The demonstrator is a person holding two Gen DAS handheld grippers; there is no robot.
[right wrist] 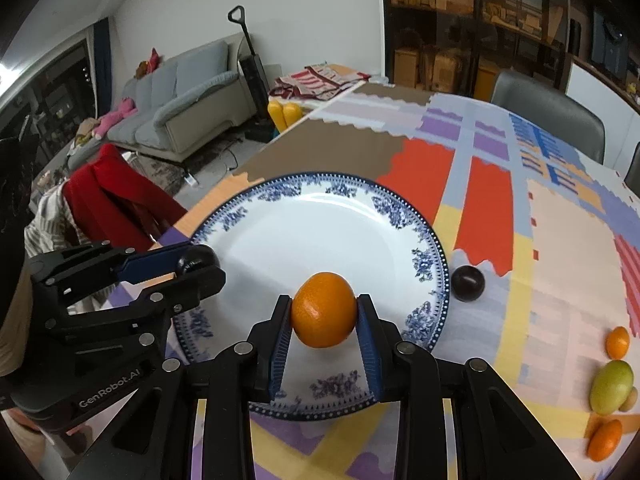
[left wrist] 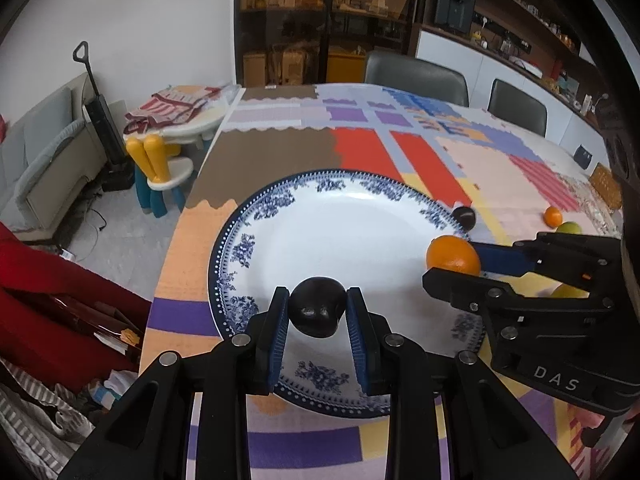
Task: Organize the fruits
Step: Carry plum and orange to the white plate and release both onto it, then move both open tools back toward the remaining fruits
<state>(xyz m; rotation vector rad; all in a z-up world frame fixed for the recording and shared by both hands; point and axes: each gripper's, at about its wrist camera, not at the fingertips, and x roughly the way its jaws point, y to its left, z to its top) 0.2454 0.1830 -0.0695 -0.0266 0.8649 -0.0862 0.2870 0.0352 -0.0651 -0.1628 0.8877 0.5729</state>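
Observation:
A white plate with a blue floral rim (left wrist: 256,216) (right wrist: 240,216) lies on the patterned tablecloth. My left gripper (left wrist: 317,312) is shut on a dark plum (left wrist: 317,312) and holds it over the plate's near side; it also shows in the right wrist view (right wrist: 196,260). My right gripper (right wrist: 324,312) is shut on an orange (right wrist: 324,310) over the plate's near right part; the orange shows in the left wrist view (left wrist: 453,255). A second dark plum (right wrist: 468,283) (left wrist: 464,217) sits on the cloth just right of the plate.
On the cloth at the right lie a small orange (right wrist: 618,342), a green-yellow fruit (right wrist: 611,386) and another orange (right wrist: 605,439). Grey chairs (left wrist: 416,76) stand behind the table. A red garment (right wrist: 116,200) hangs at the left edge.

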